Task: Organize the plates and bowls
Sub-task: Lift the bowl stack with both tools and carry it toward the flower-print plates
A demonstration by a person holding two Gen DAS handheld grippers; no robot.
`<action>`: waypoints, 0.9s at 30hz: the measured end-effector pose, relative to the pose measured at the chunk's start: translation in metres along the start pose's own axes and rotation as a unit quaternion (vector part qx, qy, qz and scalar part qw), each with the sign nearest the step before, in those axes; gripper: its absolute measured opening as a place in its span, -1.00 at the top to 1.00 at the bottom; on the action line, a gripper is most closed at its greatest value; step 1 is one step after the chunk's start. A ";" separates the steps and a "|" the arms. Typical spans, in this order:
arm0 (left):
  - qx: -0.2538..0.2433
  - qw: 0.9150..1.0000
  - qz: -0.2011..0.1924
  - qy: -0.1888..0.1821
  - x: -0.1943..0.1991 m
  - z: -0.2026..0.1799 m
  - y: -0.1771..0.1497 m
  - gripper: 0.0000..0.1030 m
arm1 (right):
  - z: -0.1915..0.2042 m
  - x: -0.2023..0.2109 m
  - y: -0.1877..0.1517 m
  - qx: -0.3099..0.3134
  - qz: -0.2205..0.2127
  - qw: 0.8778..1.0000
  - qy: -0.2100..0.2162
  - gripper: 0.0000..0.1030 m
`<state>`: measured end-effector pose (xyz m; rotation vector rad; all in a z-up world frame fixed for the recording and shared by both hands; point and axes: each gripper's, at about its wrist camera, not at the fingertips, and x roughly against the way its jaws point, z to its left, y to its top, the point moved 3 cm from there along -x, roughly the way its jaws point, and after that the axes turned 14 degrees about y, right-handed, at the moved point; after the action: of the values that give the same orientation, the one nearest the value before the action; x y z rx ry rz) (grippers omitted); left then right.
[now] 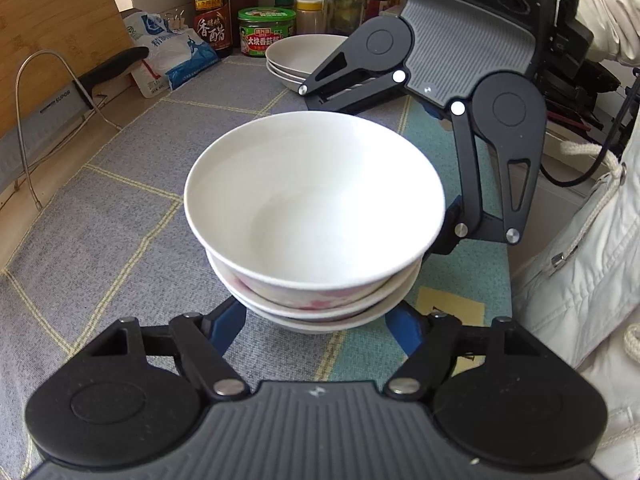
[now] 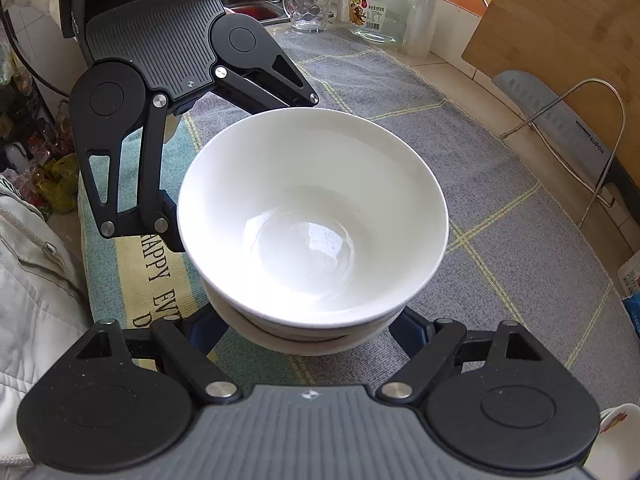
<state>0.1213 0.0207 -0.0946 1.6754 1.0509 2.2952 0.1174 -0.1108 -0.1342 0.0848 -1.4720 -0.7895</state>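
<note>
**Stacked bowls between two tongs**

Frame centre: white bowl stack on grey checked mat. Right tongs at bottom, blue fingers either side of the stack's base; contact not clear. Left tongs reach in from upper left, far side hidden. Glass mug, jar along top; cutting board, cleaver upper right.

Vinegar btl, sauce jar, cleaver, glass mug, cutting bd
</note>
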 end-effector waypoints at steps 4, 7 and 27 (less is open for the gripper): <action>0.007 1.000 0.002 -0.020 -0.001 0.005 -0.001 -0.47 | -0.001 0.000 -0.001 -0.001 0.002 1.000 0.008 -0.73; 0.009 1.000 0.001 -0.027 -0.002 0.005 -0.001 -0.48 | -0.001 0.000 -0.001 -0.001 0.003 1.000 0.010 -0.73; 0.005 0.999 -0.017 -0.049 -0.005 0.005 0.001 -0.58 | -0.002 -0.001 0.001 -0.015 0.006 1.000 0.001 -0.73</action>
<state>0.1279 0.0200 -0.0971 1.7391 1.0641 2.1662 0.1192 -0.1104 -0.1348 0.0546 -1.4583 -0.8014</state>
